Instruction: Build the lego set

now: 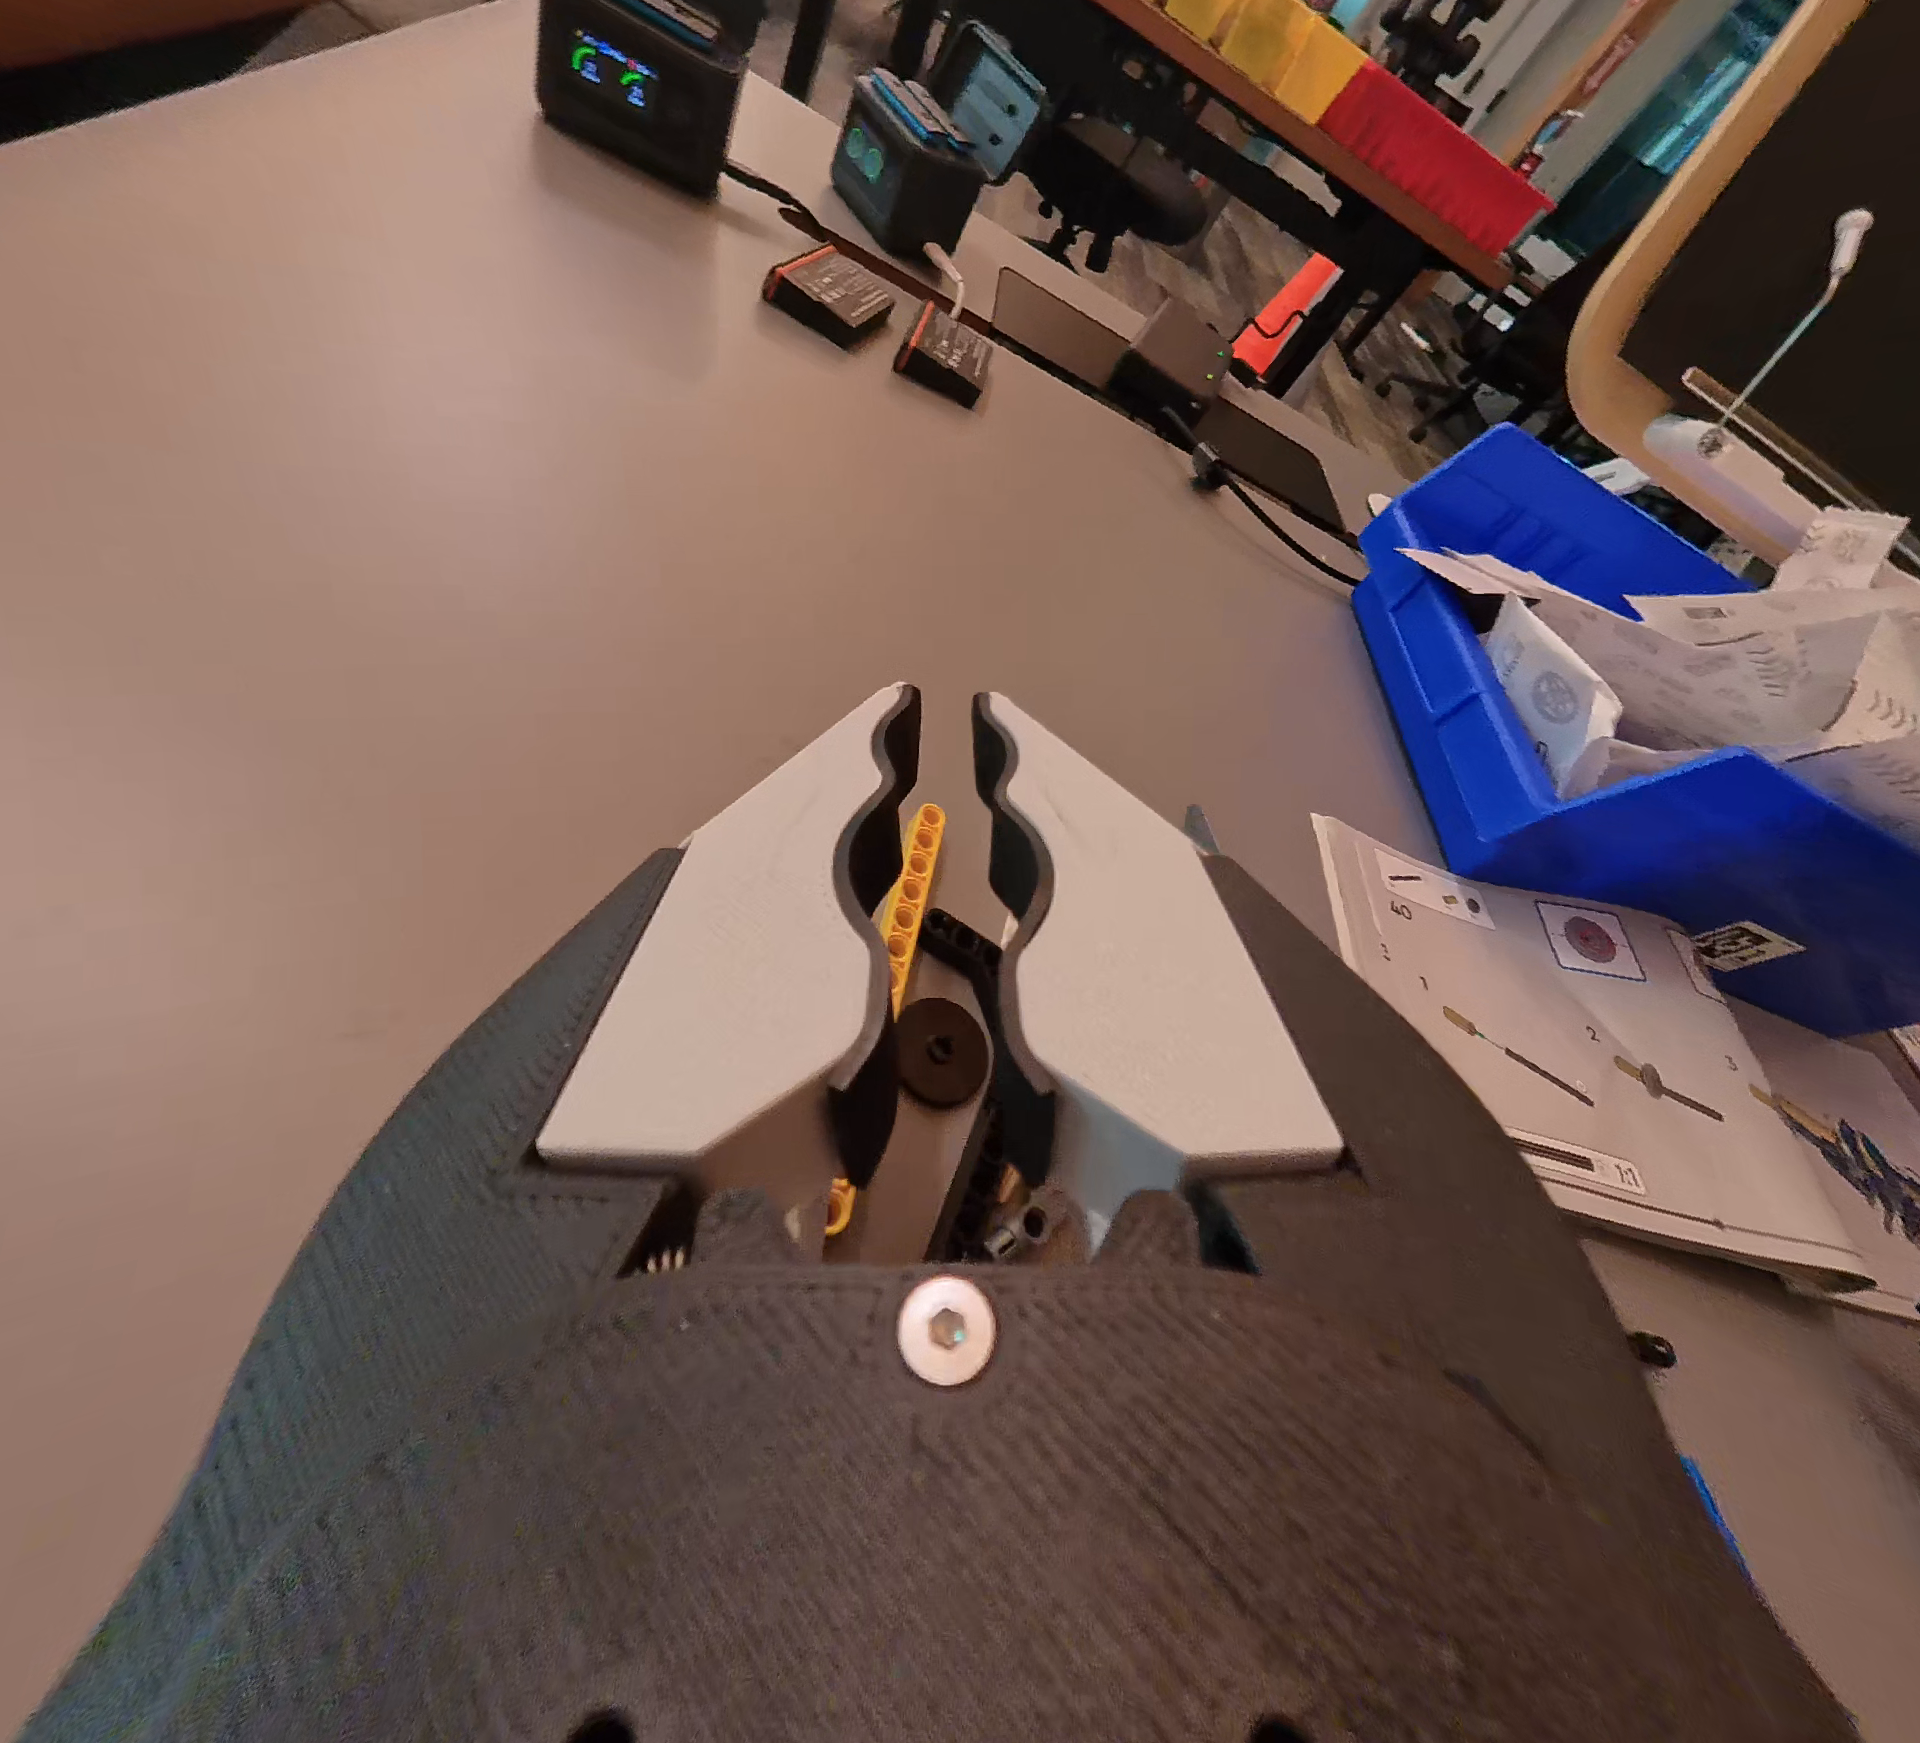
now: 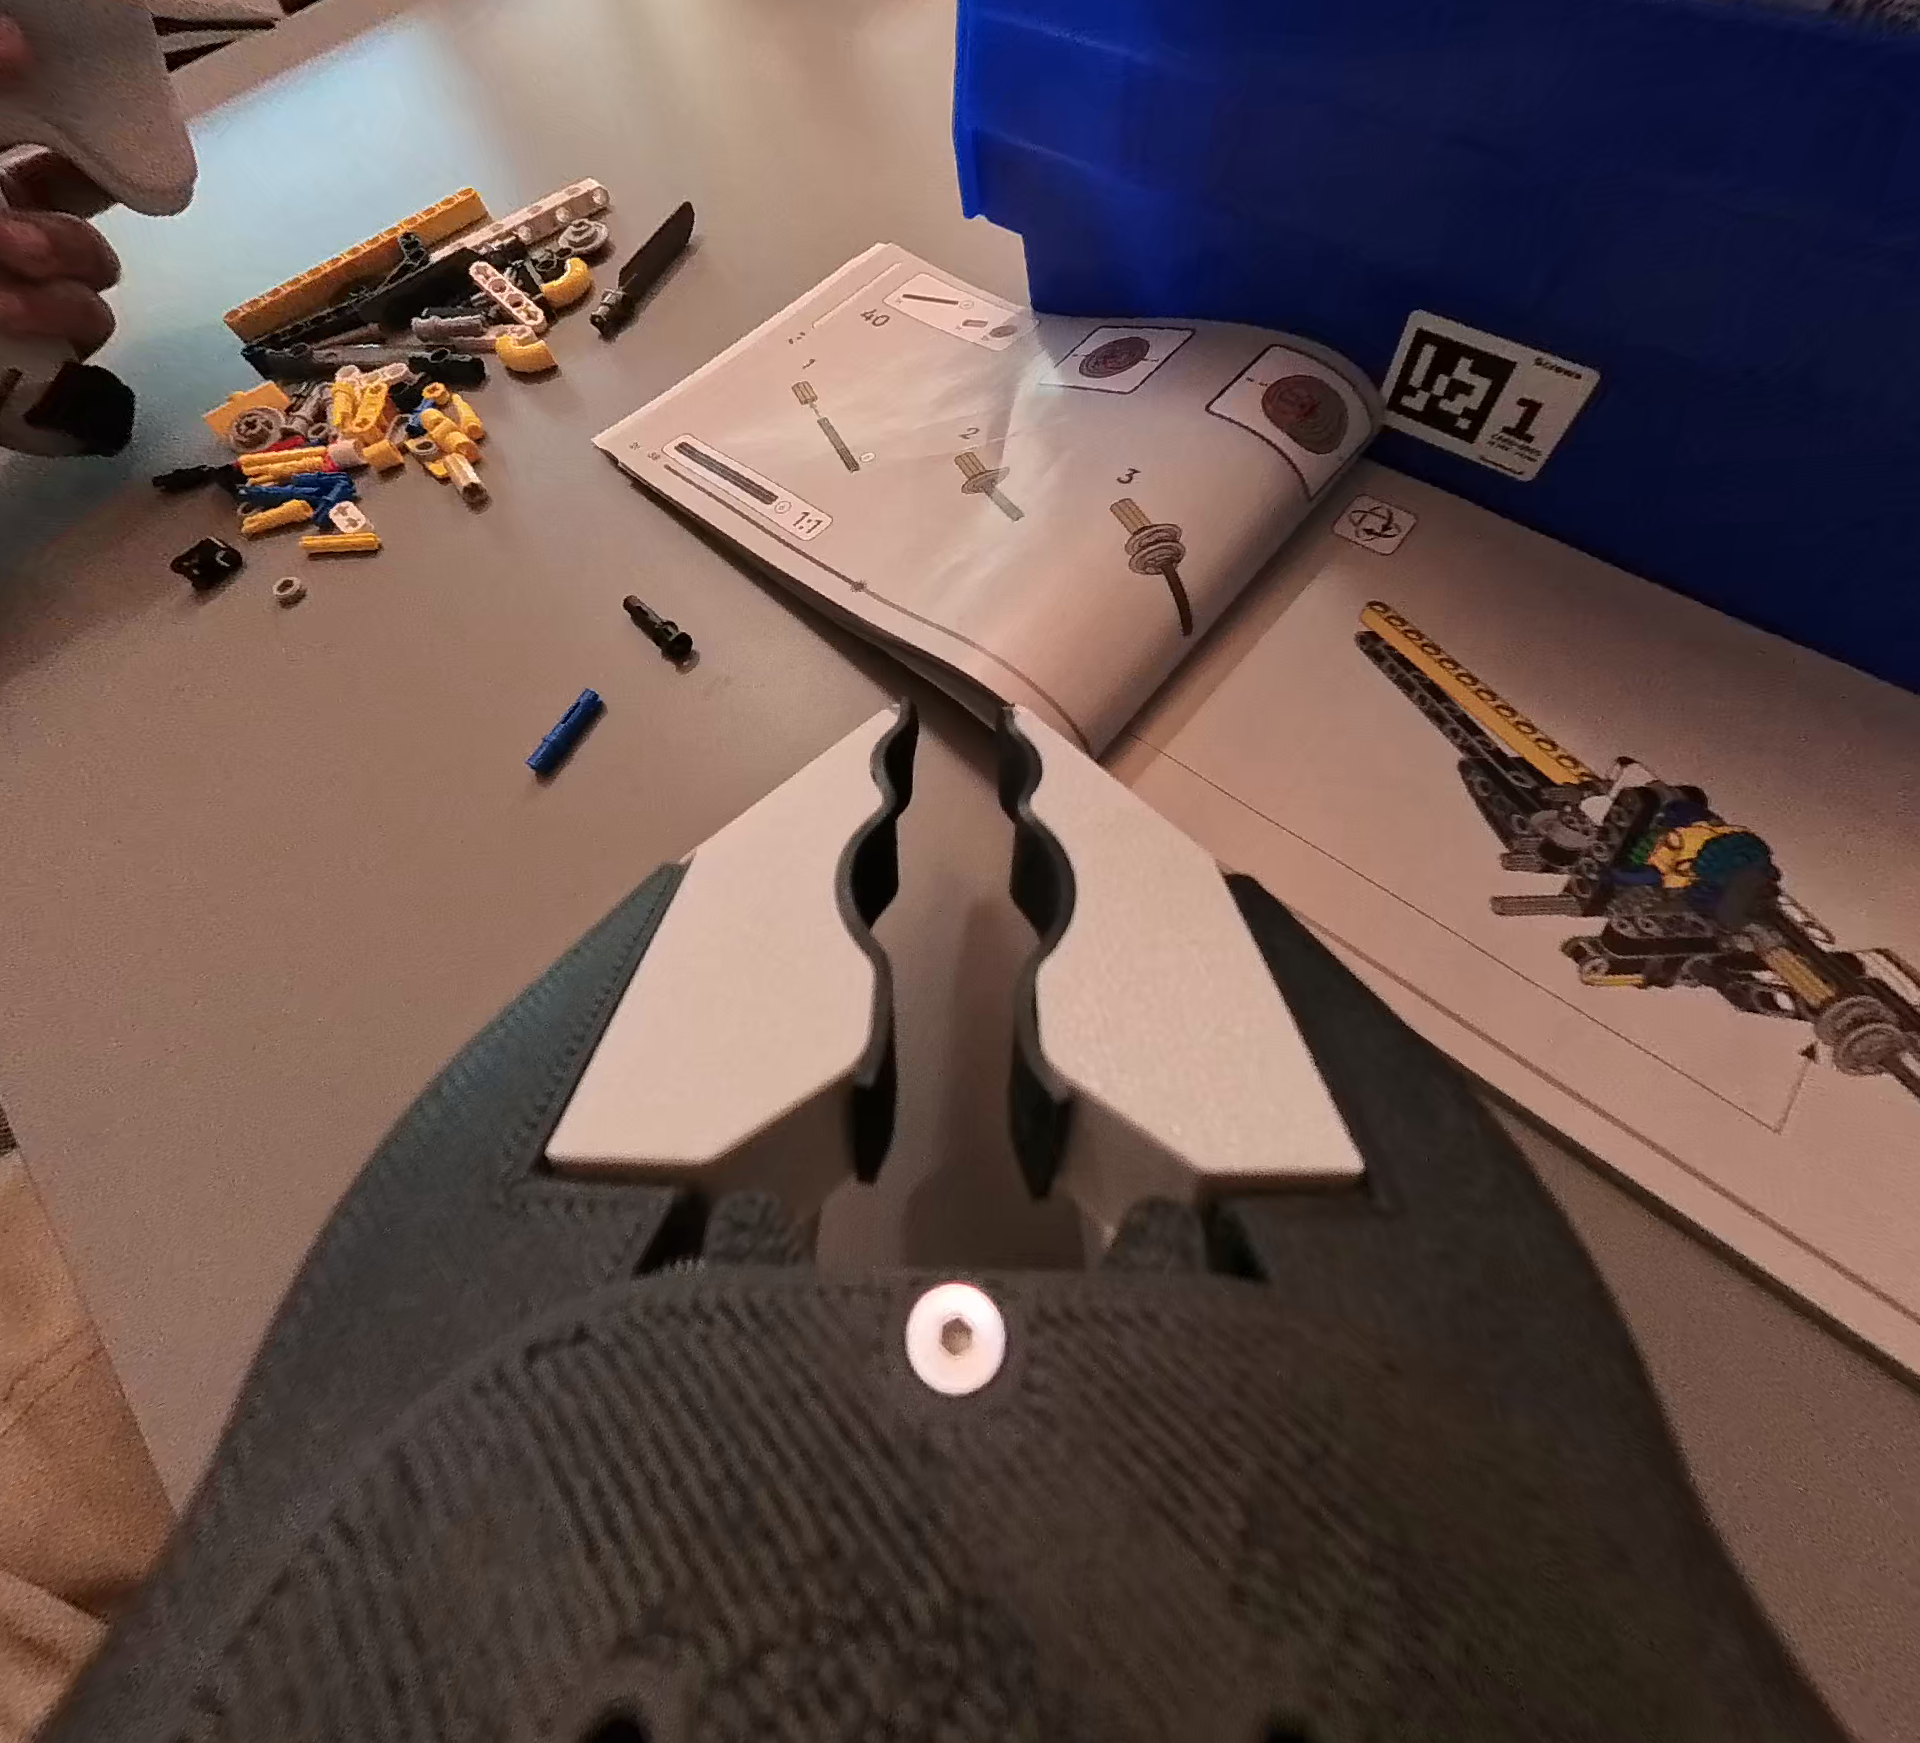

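Note:
My left gripper (image 1: 945, 701) is shut on a partly built lego assembly (image 1: 940, 997): a long yellow holed beam (image 1: 914, 883), black beams and a black round part sit between the fingers, above the grey table (image 1: 416, 654). My right gripper (image 2: 958, 717) is open and empty, low over the table near the open instruction booklet (image 2: 987, 488). A pile of loose yellow, black, blue and grey lego pieces (image 2: 364, 405) lies at the left. A blue pin (image 2: 564, 729) and a black pin (image 2: 658, 628) lie apart, closer to my right gripper.
A blue bin (image 2: 1455, 187) holding paper bags stands at the right, on the booklet; it also shows in the left wrist view (image 1: 1621, 820). A hand (image 2: 52, 270) holds the other gripper at far left. Battery chargers (image 1: 634, 83), loose batteries (image 1: 831, 296) and a cable (image 1: 1278, 530) lie at the back. My left tips are about 25 centimeters from the black pin (image 2: 658, 628), my right tips only 9 centimeters.

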The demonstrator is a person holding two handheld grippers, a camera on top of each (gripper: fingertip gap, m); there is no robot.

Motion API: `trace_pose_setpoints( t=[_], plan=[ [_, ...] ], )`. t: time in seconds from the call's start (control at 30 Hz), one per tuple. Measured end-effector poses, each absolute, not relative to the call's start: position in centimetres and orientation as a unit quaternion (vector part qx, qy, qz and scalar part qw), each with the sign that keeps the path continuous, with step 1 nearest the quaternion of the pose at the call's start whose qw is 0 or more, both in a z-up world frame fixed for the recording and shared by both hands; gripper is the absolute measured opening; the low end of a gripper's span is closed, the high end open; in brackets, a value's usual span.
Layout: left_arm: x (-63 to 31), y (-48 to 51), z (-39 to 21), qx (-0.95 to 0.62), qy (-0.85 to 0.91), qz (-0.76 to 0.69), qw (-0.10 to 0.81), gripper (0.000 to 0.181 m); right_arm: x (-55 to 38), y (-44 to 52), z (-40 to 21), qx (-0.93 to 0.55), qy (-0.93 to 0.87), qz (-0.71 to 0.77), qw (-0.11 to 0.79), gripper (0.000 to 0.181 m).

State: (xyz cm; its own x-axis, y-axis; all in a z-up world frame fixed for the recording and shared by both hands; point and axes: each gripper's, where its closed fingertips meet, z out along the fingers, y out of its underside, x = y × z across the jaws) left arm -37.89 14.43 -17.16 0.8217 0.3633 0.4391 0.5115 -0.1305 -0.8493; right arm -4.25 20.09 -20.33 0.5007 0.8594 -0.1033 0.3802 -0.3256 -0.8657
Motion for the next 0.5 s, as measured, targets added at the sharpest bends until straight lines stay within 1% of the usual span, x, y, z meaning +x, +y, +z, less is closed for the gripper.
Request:
trace_pose_setpoints(
  t=[0.13, 0.5],
  plan=[
    [-38.57, 14.07, -17.46, -0.752, -0.304, -0.048, 0.582, 0.0, -4.26, 20.08, -20.39, -0.762, -0.407, 0.29, 0.412, 0.015],
    [-38.79, 13.94, -17.4, -0.75, -0.307, -0.047, 0.584, 0.001, -4.32, 20.09, -20.57, -0.764, -0.409, 0.287, 0.408, 0.015]
  ],
)
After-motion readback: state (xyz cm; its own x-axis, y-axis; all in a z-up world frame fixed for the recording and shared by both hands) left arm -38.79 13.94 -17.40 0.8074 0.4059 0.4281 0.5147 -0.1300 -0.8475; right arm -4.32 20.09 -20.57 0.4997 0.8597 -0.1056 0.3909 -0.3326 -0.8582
